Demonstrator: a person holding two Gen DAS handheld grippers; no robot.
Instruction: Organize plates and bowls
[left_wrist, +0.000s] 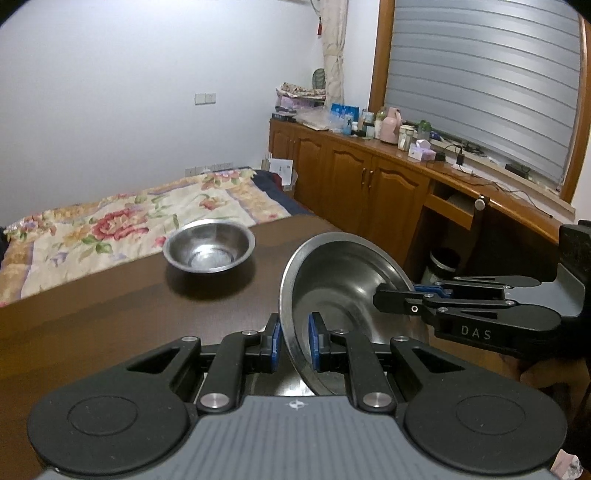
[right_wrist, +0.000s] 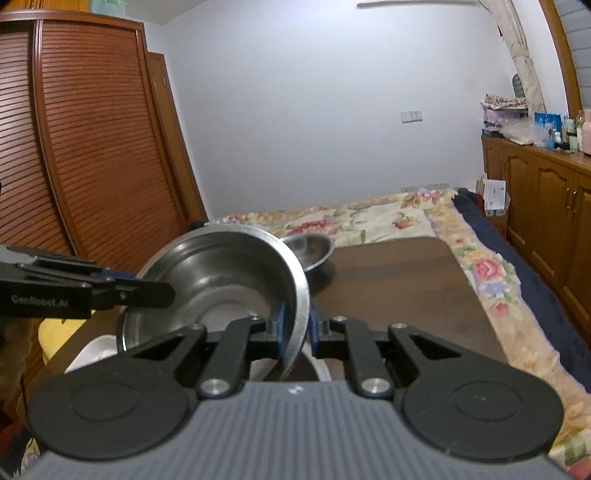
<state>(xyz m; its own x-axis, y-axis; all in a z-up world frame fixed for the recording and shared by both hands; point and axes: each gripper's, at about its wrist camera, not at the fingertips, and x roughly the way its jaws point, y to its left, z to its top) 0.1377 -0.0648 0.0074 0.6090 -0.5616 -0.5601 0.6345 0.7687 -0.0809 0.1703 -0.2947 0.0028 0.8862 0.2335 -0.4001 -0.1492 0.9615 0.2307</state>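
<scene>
Gripping steel bowl: both claws

A bedroom with plain white walls under soft, even light. A bed covered by a cream floral quilt lies beyond a dark brown wooden table. Along one wall runs a row of low honey-brown wooden cabinets, their top crowded with bottles and boxes, beneath a wood-framed window with grey slatted blinds. A tall reddish-brown louvred wardrobe stands on the opposite side.
</scene>
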